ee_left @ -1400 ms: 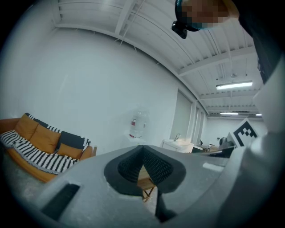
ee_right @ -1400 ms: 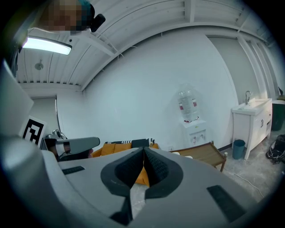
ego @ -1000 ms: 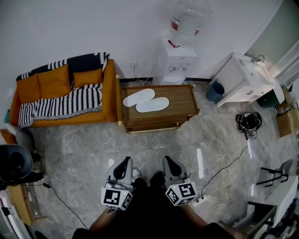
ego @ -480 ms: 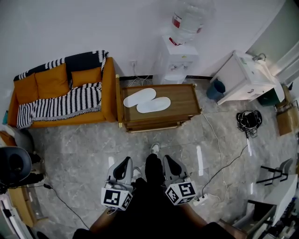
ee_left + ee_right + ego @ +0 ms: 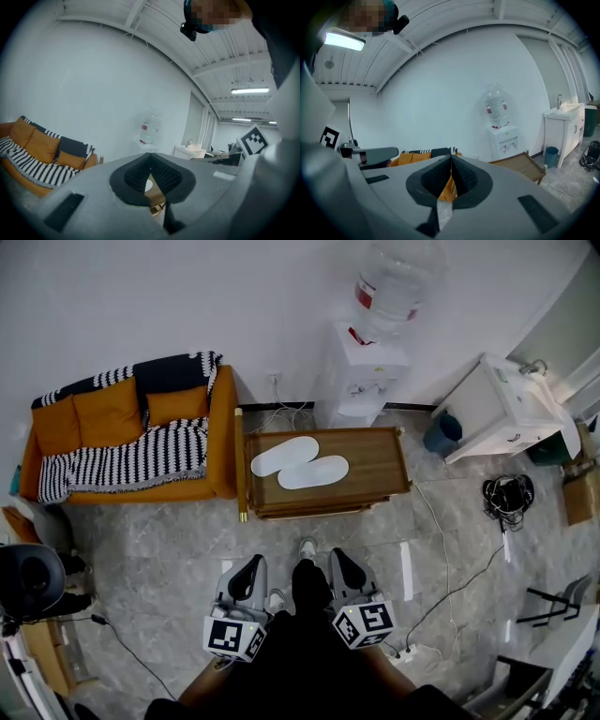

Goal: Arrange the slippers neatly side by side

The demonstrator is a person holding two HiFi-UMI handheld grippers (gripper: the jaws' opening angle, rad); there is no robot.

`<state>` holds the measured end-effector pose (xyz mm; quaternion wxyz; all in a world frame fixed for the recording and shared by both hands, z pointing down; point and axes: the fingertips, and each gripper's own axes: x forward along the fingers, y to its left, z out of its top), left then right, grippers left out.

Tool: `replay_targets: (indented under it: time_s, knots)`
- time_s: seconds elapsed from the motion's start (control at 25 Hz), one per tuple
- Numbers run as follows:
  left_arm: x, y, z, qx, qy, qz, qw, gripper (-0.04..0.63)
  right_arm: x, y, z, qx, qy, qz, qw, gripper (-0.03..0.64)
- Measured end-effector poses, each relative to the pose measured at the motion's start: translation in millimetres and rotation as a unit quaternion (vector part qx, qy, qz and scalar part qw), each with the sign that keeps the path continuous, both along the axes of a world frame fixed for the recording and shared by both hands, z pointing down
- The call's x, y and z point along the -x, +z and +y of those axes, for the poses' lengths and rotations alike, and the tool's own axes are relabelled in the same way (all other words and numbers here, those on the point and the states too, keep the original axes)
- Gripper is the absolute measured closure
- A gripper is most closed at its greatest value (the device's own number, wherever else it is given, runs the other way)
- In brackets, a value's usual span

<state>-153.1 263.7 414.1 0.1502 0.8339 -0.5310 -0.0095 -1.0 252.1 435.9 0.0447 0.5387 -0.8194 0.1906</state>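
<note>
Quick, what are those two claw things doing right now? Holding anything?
Left gripper: closed, holding nothing.
Right gripper: closed, holding nothing.

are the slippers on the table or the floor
On the table: both white slippers lie flat on the wooden table, close together.

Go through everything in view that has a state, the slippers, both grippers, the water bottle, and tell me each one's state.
Upper slipper: lying flat on the wooden table, touching the other slipper, angled to it.
Lower slipper: lying flat, not parallel with its mate.
Left gripper: fingers together, empty.
Right gripper: fingers together, empty.
Water bottle: upended on the dispenser.
</note>
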Motion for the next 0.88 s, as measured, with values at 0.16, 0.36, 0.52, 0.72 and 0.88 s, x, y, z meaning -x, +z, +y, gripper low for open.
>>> replay_targets:
  time_s: [0.16,0.36,0.52,0.72,0.88]
  knots:
    - [-7.5,-4.0,-36.8,0.003,-0.003,-0.006,1.0000,0.583,-5.2,-1.2,-39.5,0.004,-0.009,-0.004,1.000,0.604]
    - [-19.3,-4.4,-76.7,0.010,-0.011,-0.011,0.9998,0.583,-17.0,3.5,-85.6,0.015,-0.013,-0.008,1.000,0.604]
    - [-29.6,-7.5,-106.4,0.016,-0.025,-0.018,0.9994,0.583,-28.5,8.3,-120.1,0.028,-0.023,-0.015,0.999,0.604]
    - [-42.9,-7.0,-141.2,0.025,-0.041,-0.027,0.9985,0.583,-43.8,21.6,-162.2,0.049,-0.026,-0.022,0.998,0.603]
    - [-55.8,-3.7,-167.6,0.031,-0.050,-0.036,0.9976,0.583,-55.6,39.3,-194.1,0.077,-0.029,-0.032,0.996,0.603]
